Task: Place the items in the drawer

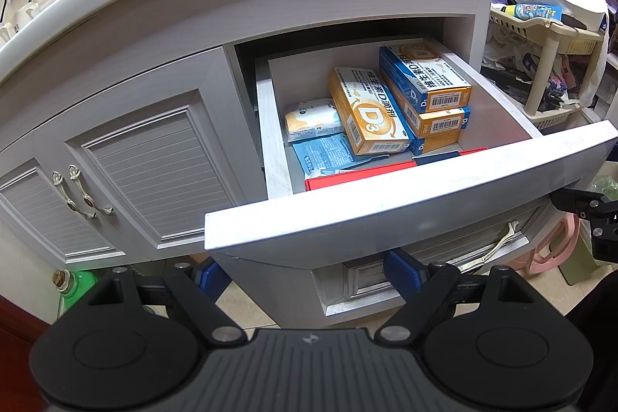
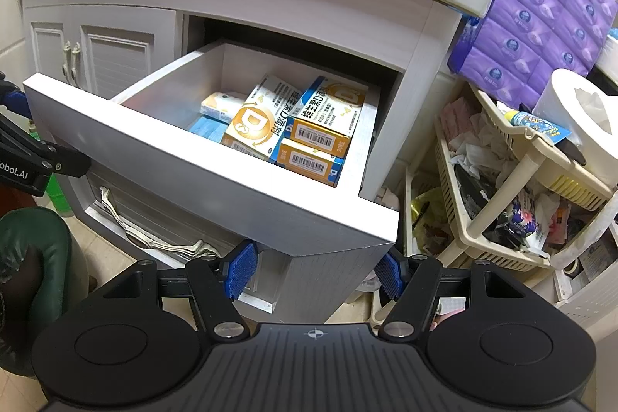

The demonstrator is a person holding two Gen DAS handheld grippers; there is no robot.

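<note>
Two grippers, left [image 1: 305,271] & right [image 2: 314,271], hang wide open and empty just below the front of the pulled-out drawer [image 2: 216,180]; three vitamin boxes [image 2: 309,126] lie inside.

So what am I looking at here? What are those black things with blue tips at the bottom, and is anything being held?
These are two pictures from the same moment, each from a wide-angle camera on a tool a person carries, not on a robot arm. The black shape with blue pads is that tool: the left hand-held gripper in one view, the right hand-held gripper in the other. Both are open and hold nothing. Both look at an open drawer of a bathroom cabinet. Inside lie orange-and-blue vitamin D3 boxes, a small tissue pack, a blue packet and a red box. To the right stands a cluttered beige rack.
</note>
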